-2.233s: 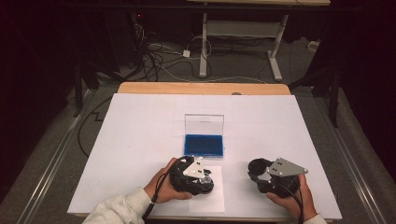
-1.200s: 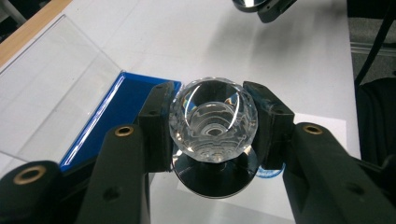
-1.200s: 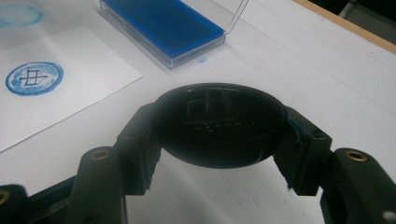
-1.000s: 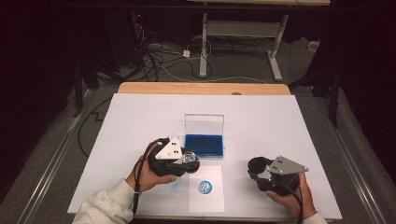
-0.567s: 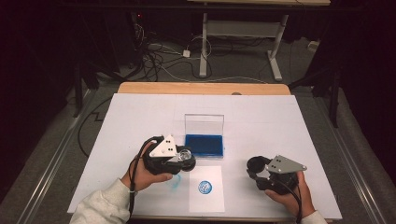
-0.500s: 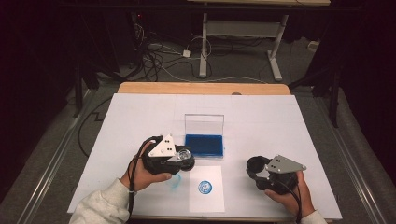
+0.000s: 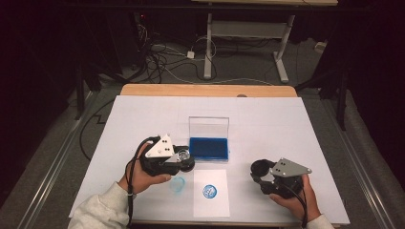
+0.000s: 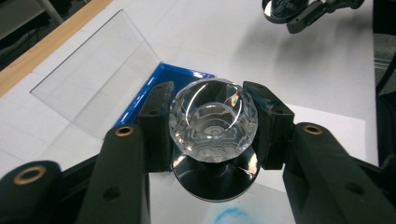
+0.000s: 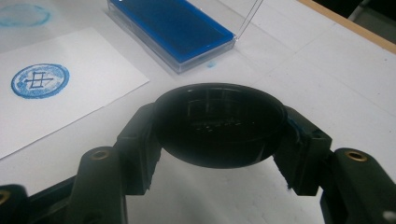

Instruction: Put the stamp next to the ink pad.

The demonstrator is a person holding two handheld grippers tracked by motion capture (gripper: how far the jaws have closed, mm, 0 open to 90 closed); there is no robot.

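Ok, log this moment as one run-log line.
left gripper: shut on stamp | right gripper: shut on black cap | paper: stamped

- High view: white table sheet (image 7: 267, 119) evenly lit from overhead; surroundings at the frame edges dark.
- My left gripper view: glare streaks on the clear stamp knob (image 8: 213, 120); lower-frame jaws soft.
- My right gripper view: soft shadows, upper corners blurred.

High view: overhead from the table's (image 7: 286, 124) 6 o'clock edge, facing 12, far off. Gripper views: low, close along own jaws. All share blue ink pad (image 7: 208, 148) (image 8: 161, 77) (image 9: 170, 23).
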